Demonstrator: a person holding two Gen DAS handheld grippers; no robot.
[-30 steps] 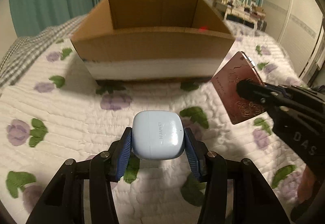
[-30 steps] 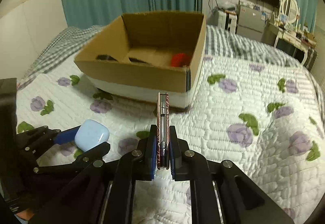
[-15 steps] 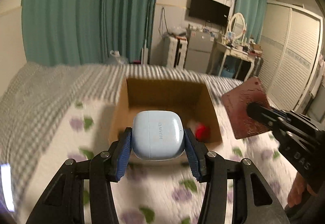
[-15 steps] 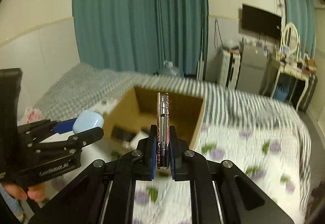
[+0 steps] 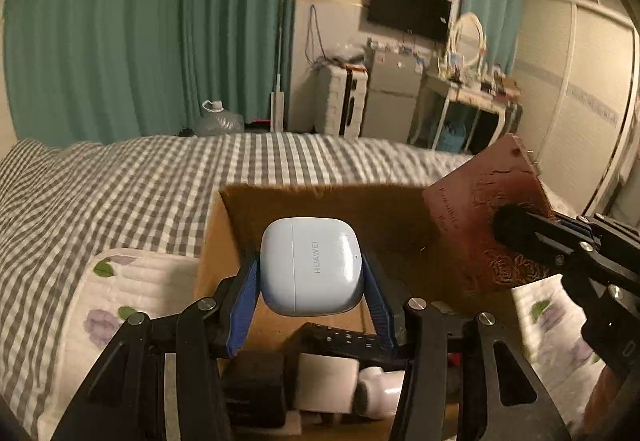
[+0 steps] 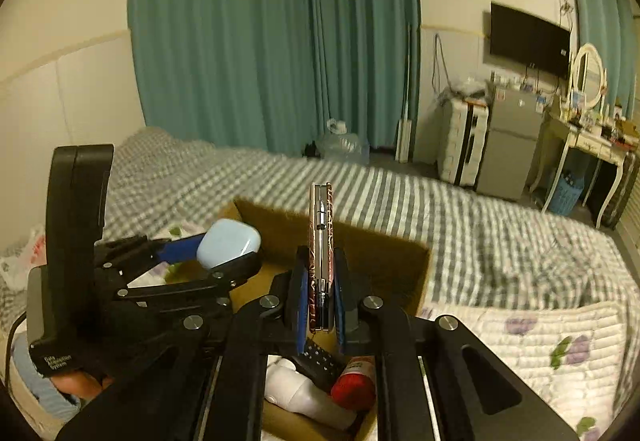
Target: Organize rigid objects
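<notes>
1. The pale blue earbud case (image 5: 312, 268) sits pinched between the blue pads of the left tool (image 5: 311, 283), its lettered face toward the camera, held in the air above the open cardboard box (image 5: 320, 201).
2. Seen from the right wrist, the same case (image 6: 228, 244) hangs over the box's left rim, the left tool (image 6: 224, 255) reaching in from the left.
3. The flat reddish embossed case (image 5: 486, 217) is clamped in the right tool (image 5: 508, 229), tilted, over the right side of the box.
4. In the right wrist view that flat case (image 6: 321, 241) stands on edge, upright, nipped at its lower half between the narrow-set blue pads of the right tool (image 6: 320, 301), directly above the box (image 6: 360, 241) interior.
5. Inside the box, below the two tools, lie a black remote with buttons (image 5: 340, 343), a white block (image 5: 326, 385), a black block (image 5: 254, 385) and a white rounded bottle (image 6: 304, 393).
6. A red round thing (image 6: 354, 389) lies in the box beside the bottle.
7. The box rests on a bed: a quilt with purple flowers (image 6: 540, 341) lies on its near side, a grey checked cover (image 5: 132, 193) on its far side.
8. Beyond the box, teal curtains (image 6: 272, 33) hang on the far wall.
</notes>
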